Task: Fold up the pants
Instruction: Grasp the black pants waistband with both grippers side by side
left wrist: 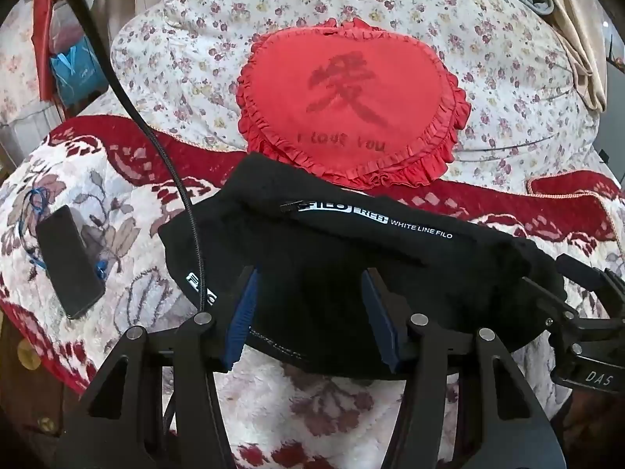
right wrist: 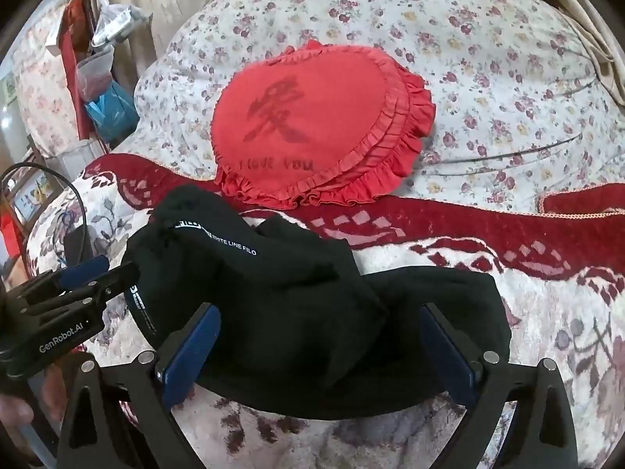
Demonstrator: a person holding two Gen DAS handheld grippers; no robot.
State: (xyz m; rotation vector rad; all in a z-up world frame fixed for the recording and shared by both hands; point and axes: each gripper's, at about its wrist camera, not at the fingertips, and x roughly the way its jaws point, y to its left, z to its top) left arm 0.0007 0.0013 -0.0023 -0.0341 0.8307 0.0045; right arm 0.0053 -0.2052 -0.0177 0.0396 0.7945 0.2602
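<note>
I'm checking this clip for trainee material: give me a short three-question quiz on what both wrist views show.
1. True or false: the black pants are spread flat at full length.
2. What lies just beyond the pants? A) a red heart-shaped cushion B) a laptop C) a basket
3. Fill in: the dark phone lies on the ____ beside the pants.

Key: 1 false, they are bunched in a folded bundle. 2 A. 3 floral blanket.
</note>
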